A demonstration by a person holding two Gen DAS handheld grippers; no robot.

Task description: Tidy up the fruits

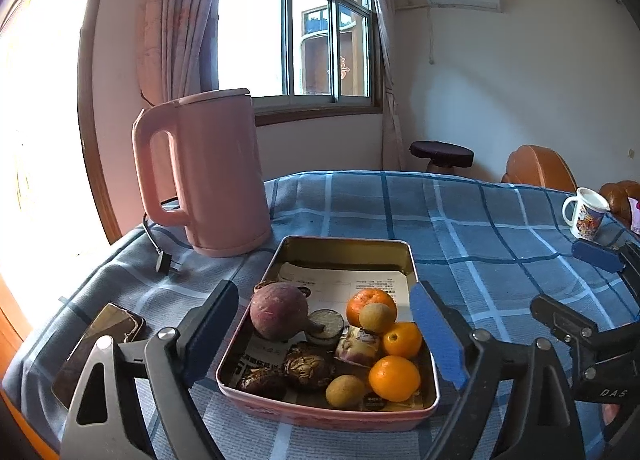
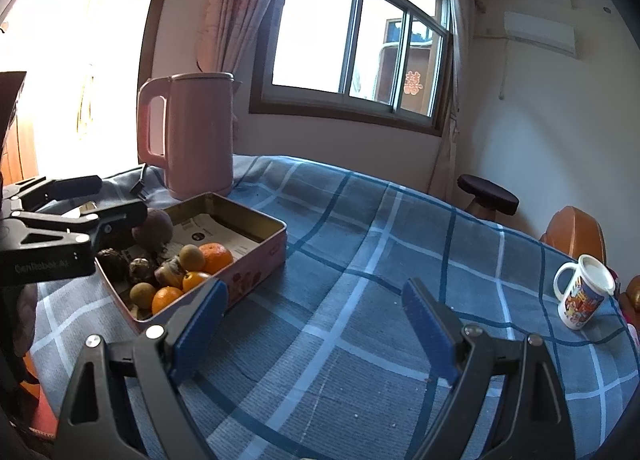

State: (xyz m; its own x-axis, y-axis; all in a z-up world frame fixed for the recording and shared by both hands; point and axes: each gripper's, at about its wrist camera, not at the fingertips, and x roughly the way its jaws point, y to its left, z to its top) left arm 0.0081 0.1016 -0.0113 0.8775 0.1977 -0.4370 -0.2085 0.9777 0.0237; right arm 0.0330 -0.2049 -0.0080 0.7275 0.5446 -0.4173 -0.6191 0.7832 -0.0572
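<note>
Fingers (image 1: 438,334) of the left gripper (image 1: 324,334), flat blue-padded plates on black arms, stand spread wide either side of a rectangular metal tin (image 1: 412,260) without touching it. Inside the tin, on printed paper, lie smooth oranges (image 1: 394,378), a rough purple sweet potato (image 1: 278,316), brown kiwis (image 1: 345,391) and wrinkled dark mushrooms (image 1: 308,366). Right gripper (image 2: 316,330) fingers are likewise apart, over bare blue plaid cloth (image 2: 360,220) on the worktop, empty. A cylindrical pink kettle (image 1: 216,172) stands just behind the tin; a printed mug (image 2: 582,292) sits well apart.
</note>
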